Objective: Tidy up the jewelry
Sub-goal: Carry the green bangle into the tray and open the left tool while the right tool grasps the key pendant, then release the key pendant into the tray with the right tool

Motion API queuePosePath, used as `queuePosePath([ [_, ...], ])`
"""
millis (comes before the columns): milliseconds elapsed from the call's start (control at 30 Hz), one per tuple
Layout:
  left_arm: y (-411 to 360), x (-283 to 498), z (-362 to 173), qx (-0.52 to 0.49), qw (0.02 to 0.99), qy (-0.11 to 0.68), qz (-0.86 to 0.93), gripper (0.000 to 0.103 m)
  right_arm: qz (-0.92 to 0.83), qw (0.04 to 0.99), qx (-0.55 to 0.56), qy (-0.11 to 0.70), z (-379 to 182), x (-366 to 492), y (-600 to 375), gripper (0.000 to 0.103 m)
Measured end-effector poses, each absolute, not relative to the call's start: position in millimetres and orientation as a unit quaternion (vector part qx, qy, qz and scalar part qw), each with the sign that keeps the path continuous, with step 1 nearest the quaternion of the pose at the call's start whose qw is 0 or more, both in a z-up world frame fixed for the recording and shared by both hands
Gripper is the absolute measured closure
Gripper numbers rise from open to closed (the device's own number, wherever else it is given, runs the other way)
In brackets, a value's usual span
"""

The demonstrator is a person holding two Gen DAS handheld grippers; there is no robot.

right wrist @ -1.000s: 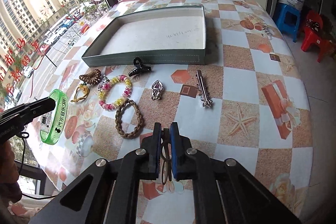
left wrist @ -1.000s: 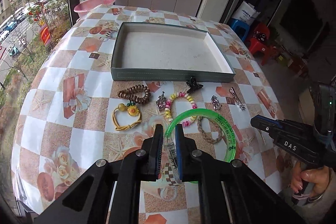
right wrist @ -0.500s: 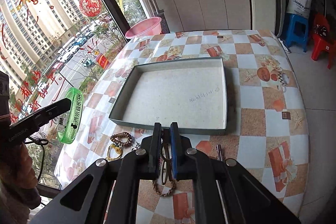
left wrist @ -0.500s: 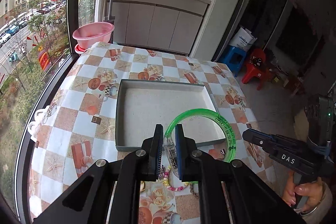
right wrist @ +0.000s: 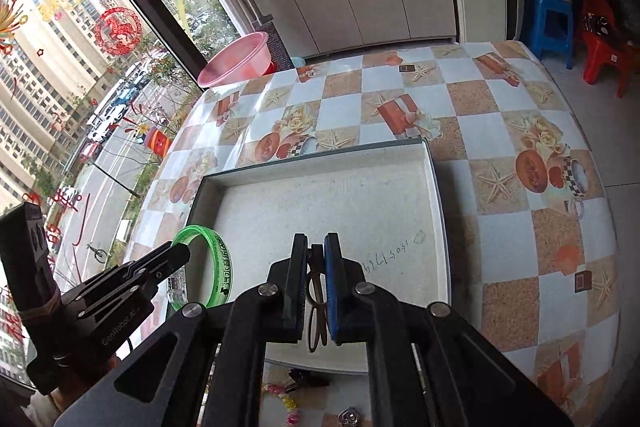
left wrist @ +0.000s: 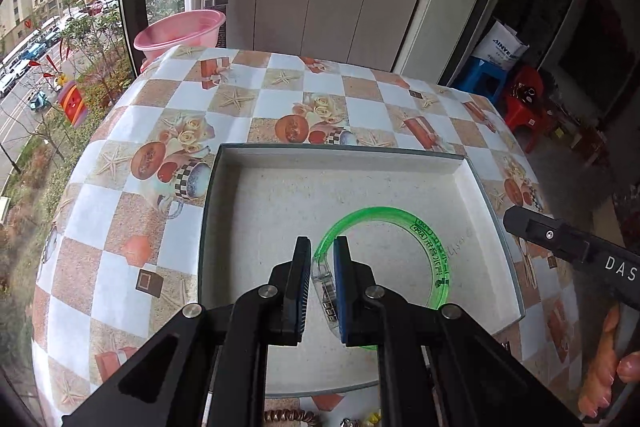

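My left gripper (left wrist: 321, 251) is shut on a clear green bangle (left wrist: 430, 247) and holds it above the inside of the grey open tray (left wrist: 340, 151). The bangle also shows in the right wrist view (right wrist: 218, 265), at the tray's left side. My right gripper (right wrist: 316, 247) is shut on a brown braided ring (right wrist: 316, 307), which hangs between its fingers above the tray (right wrist: 434, 187). The tray's floor is bare.
The tray lies on a round table with a checked cloth (left wrist: 160, 131). Other jewelry pieces lie on the cloth by the tray's near edge: a coiled brown hair tie (left wrist: 288, 417), a beaded bracelet (right wrist: 288, 403). A pink basin (left wrist: 180, 27) stands beyond the table.
Both grippers have lifted off the table with their items and moved forward over the tray. The row of loose jewelry has dropped to the bottom of both views.
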State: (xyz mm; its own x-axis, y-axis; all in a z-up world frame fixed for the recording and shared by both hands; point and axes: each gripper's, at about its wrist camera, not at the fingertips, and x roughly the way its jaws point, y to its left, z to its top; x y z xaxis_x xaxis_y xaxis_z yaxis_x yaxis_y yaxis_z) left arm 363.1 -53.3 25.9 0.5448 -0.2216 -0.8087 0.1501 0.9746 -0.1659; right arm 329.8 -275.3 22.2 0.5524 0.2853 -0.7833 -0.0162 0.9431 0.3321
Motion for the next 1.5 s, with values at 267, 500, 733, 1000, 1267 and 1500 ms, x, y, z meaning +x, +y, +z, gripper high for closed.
queuePosePath([
  [267,-69,397,-17,-0.007,0.87,0.484,-0.092,0.079,0.056,0.855,0.147,0.493,-33,369,-276,0.094],
  [500,-76,403,-29,0.021,0.873,0.481,-0.075,0.079,0.041,0.85,0.13,0.509,-58,376,-274,0.094],
  [733,-79,405,-34,0.037,0.869,0.491,-0.052,0.079,0.034,0.854,0.119,0.506,-61,374,-270,0.093],
  [1000,-75,401,-19,0.039,0.876,0.479,-0.043,0.079,0.053,0.852,0.149,0.499,-51,369,-272,0.048],
  [1267,-74,393,-1,0.033,0.882,0.467,-0.054,0.057,0.061,0.852,0.203,0.478,-30,358,-282,0.039],
  [1500,-72,378,21,0.027,0.899,0.433,-0.051,0.0,0.056,0.857,0.209,0.467,-15,347,-288,0.029],
])
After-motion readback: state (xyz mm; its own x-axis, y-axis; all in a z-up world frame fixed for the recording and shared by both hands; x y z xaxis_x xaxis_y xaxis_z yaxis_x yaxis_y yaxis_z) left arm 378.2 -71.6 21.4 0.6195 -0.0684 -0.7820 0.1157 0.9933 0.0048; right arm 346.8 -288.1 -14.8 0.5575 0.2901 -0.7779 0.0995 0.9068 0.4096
